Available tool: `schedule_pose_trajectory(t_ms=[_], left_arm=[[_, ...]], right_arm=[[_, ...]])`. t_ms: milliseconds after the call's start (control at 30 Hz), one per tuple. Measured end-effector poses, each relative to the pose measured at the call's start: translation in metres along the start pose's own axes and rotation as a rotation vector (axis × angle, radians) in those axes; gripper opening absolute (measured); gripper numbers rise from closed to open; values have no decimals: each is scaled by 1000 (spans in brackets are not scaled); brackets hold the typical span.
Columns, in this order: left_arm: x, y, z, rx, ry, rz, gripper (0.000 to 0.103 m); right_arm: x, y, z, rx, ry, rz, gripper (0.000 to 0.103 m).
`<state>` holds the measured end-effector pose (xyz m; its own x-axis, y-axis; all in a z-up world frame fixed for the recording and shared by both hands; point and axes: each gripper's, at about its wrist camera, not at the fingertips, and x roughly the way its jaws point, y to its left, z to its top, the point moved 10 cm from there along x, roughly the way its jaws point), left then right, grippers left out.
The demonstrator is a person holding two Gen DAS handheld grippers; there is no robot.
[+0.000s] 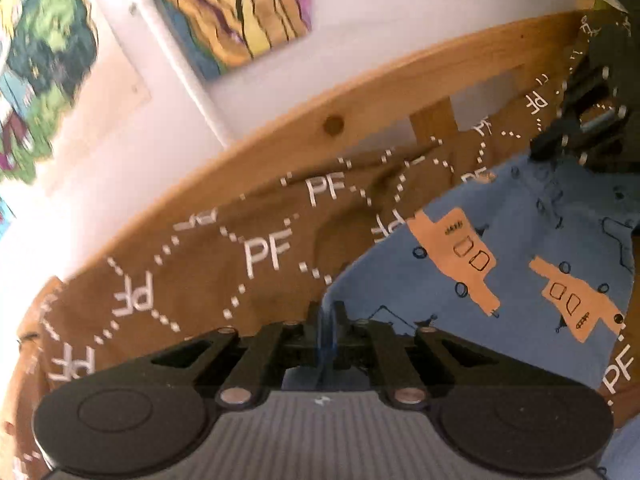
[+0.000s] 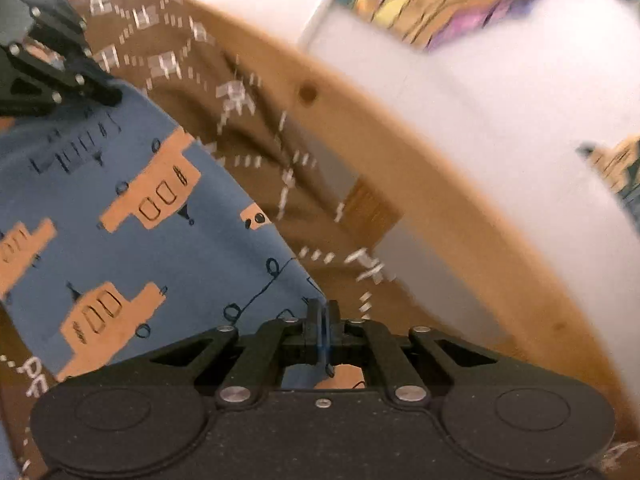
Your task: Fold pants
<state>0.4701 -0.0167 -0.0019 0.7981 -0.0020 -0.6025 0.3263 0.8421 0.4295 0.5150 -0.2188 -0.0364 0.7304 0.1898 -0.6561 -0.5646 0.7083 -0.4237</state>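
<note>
Left gripper [image 1: 327, 316] clamped on blue pants [image 1: 520, 248] edge; right gripper [image 2: 322, 316] likewise; brown cloth [image 1: 224, 256] beneath.

Left gripper [image 1: 327, 312]: matte black linkage arms, silver pivot screws, two round black discs at lower corners of frame, grey ribbed housing at bottom centre with small white mark. Right gripper [image 2: 322, 312]: same black linkage, silver screws, twin discs, but speckled black housing with one small screw at centre. Fingers [image 2: 313, 316] slim, black.
</note>
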Motion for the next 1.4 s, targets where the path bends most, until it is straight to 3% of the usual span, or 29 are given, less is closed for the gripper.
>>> schedule_pose_trajectory(t_ms=[33,133,167,200,267,333,467,600,667,733,800,867,1033,1133,1200,1233,1367,1400], left_arm=[[0,2,-3,-15,4,-5,23],[-13,16,-6,-61,-22,-38,60],[-21,22,-7,-68,-41,-45,66],[-31,28,-8,-69,-61,-62,67],[-50,43,-13,-61,-101,-104,77],[-63,56,-20,-41,-106,-135,86],[-73,81,-34,-89,-67,-186,84],[-74,85,-49,-163,-8,-294,78],[-72,82,-55,-146,26,-316,62],[-72,80,-61,-121,53,-314,57],[-65,77,-66,-101,104,-301,50],[-56,73,-70,-62,160,-255,32],[-51,67,-72,-17,186,-131,14],[-52,61,-73,12,170,-84,8],[-54,59,-73,20,153,-66,5],[-56,60,-73,23,147,-62,4],[-63,60,-69,14,126,-47,2],[-66,59,-69,18,120,-39,2]], right_arm=[[5,1,-4,15,11,-3,6],[7,-4,-9,82,0,17,33],[4,-6,-8,103,-15,29,47],[0,-8,-6,119,-36,52,68],[-9,-8,0,135,-87,114,90],[-15,-2,10,127,-130,190,94],[-9,16,32,97,-149,276,98],[5,32,46,110,-103,388,95],[12,38,48,92,-77,412,91],[21,42,48,62,-47,423,88],[31,41,46,63,-17,416,87],[40,39,43,87,7,414,87],[48,42,46,100,38,399,86],[44,39,50,88,40,371,69],[36,35,51,113,30,366,48],[33,34,51,119,29,367,42],[21,43,46,61,31,350,4],[16,45,45,46,23,334,3]])
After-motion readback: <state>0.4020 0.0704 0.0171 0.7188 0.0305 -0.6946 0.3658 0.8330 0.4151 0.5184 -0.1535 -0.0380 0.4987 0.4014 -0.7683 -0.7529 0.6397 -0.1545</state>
